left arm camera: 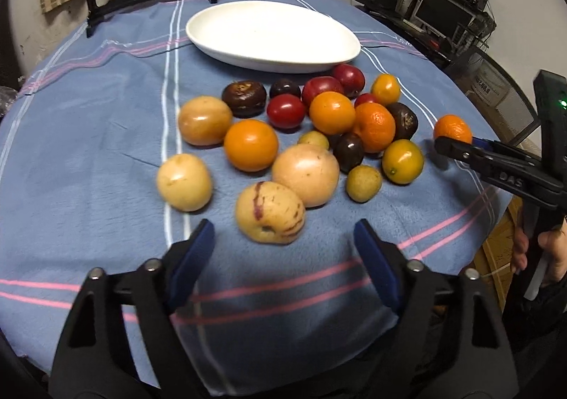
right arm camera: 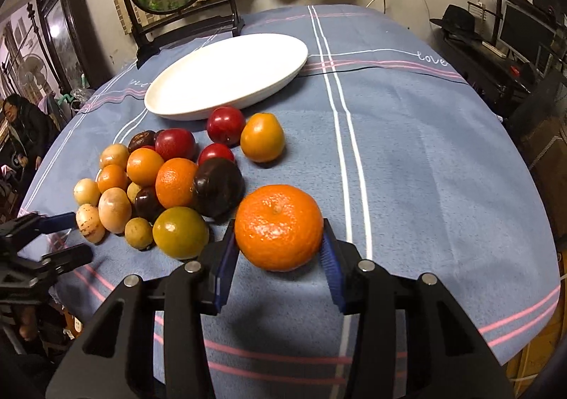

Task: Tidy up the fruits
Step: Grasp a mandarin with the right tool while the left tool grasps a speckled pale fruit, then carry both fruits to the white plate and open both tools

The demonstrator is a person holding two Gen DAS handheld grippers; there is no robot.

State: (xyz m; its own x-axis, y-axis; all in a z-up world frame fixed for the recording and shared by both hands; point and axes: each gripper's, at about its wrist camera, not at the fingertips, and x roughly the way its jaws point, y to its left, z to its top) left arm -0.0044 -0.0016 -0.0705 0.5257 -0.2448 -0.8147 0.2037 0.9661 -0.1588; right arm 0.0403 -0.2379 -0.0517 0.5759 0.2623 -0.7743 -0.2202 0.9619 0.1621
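Right gripper (right arm camera: 280, 250) clamps the dimpled orange mandarin (right arm camera: 279, 227), stem scar up, right of the fruit pile.
Left gripper (left arm camera: 283, 246) gapes, empty, before the purple-streaked yellow oval fruit (left arm camera: 270, 211), long axis left-right; far fruits overlap, partly hidden, near the white oval plate (left arm camera: 273, 35).

A bumpy orange mandarin (right arm camera: 279, 227) sits squeezed between the right fingers (right arm camera: 330, 255); a speckled yellow fruit (left arm camera: 270, 212) lies just ahead of the left fingers (left arm camera: 191, 257).
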